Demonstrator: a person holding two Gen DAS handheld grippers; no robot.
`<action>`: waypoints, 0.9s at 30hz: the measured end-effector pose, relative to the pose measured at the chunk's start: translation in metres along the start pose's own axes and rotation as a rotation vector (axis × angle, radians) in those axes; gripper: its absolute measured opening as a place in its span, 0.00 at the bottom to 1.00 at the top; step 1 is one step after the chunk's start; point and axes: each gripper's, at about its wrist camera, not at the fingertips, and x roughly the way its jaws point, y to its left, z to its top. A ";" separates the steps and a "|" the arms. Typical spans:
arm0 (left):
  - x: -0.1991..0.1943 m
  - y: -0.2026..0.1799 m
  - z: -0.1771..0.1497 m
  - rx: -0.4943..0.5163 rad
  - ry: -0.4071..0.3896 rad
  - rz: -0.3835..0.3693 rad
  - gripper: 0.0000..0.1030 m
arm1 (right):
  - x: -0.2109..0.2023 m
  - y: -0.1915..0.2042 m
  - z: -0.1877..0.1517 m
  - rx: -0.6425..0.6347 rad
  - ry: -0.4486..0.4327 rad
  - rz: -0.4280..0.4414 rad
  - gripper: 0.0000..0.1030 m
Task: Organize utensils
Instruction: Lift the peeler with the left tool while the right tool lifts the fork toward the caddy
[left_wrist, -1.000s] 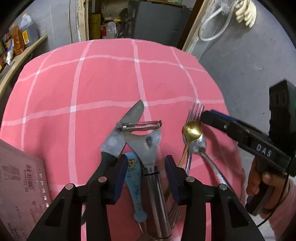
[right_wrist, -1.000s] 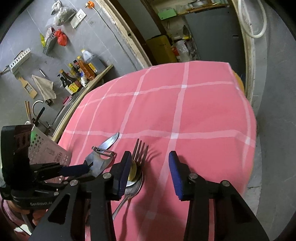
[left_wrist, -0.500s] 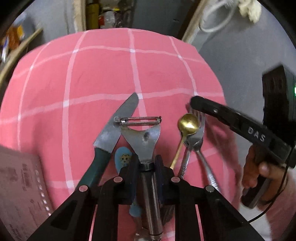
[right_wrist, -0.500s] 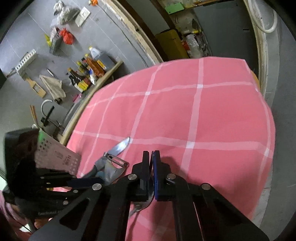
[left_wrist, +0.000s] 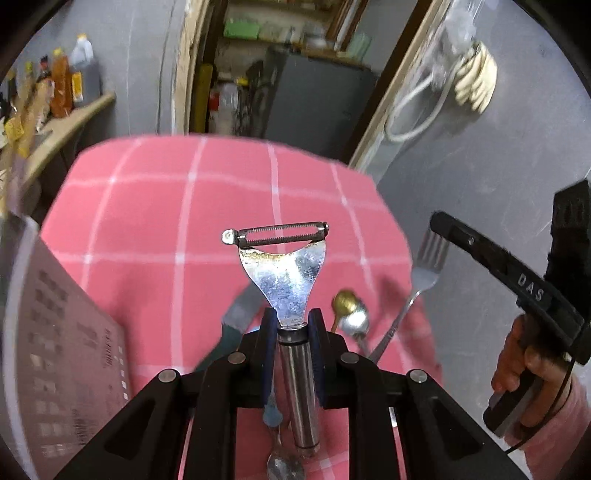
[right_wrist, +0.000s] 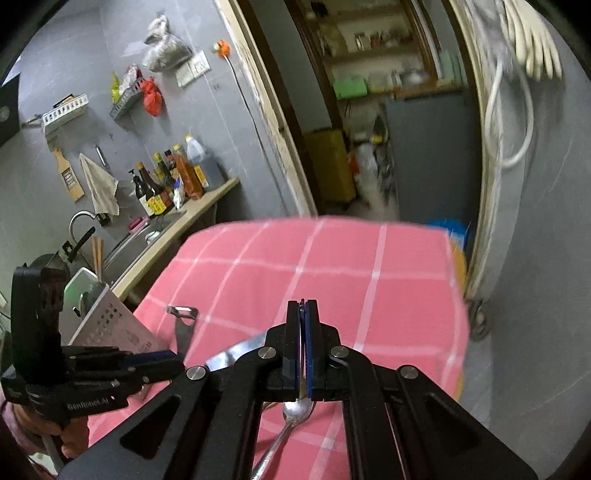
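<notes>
Now | left tongs gripping the peeler by its neck, having closed and lifted it off the worktop | right tongs pinching the fork, also raised | spoons, knife remaining below | both ready for sorting.

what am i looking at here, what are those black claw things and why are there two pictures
These are two hand-held grabbing tools, one in each of a person's hands; no robot is involved. Each tool carries a wide-angle camera looking along its jaws, so each picture is one tool's own view.

In the left tool's view, the left gripper has its jaws clamped on a metal peeler, lifted above a pink checked tablecloth. A knife, a gold spoon and a silver spoon lie on the cloth, beside a white perforated basket. At the right, a hand holds the other tool.

The right gripper is shut, apparently pinching the fork.
</notes>
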 end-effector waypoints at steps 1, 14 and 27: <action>-0.007 0.000 0.005 -0.004 -0.026 -0.007 0.15 | -0.007 0.003 0.006 -0.005 -0.015 -0.007 0.02; -0.108 0.017 0.040 0.033 -0.282 -0.051 0.01 | -0.086 0.081 0.069 -0.105 -0.209 -0.056 0.02; -0.076 0.030 0.011 -0.029 -0.140 -0.096 0.01 | -0.093 0.100 0.044 -0.139 -0.150 -0.120 0.02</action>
